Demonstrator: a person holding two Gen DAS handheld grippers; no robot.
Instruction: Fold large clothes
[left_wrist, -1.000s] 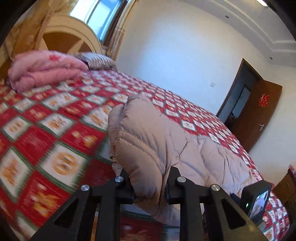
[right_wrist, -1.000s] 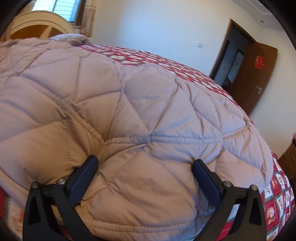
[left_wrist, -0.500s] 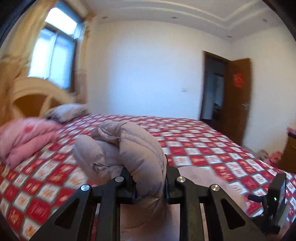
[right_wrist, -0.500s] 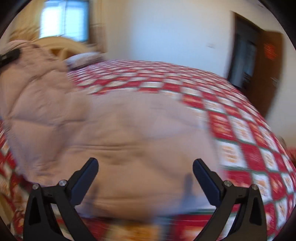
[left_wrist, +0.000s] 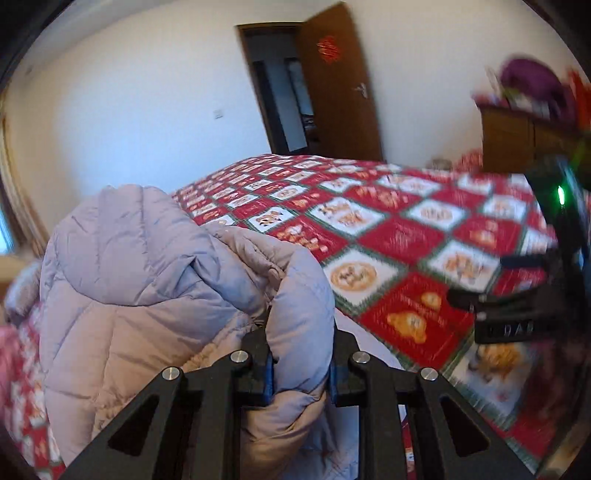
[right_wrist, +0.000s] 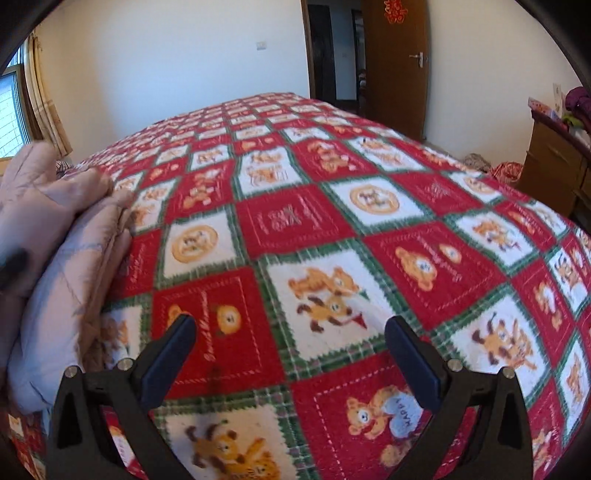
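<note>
- Left gripper (left_wrist: 300, 363): jaws clamped on a thick fold of the beige padded jacket (left_wrist: 147, 280).
- Jacket: bunched and raised above the bed (left_wrist: 388, 236) near its left edge; seen from the right wrist, it lies at the left edge of the red patterned bedspread (right_wrist: 295, 229).
- Right gripper (right_wrist: 291, 354): jaws wide apart, nothing between them, poised over bare bedspread near the front edge.
- Brown door (right_wrist: 395, 62): stands open behind the bed's far edge.

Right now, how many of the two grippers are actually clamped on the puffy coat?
1. The left gripper pinches a bunched fold of the puffy coat. The right gripper stands wide open over the bedspread, holding nothing, with the coat off to its left.
</note>
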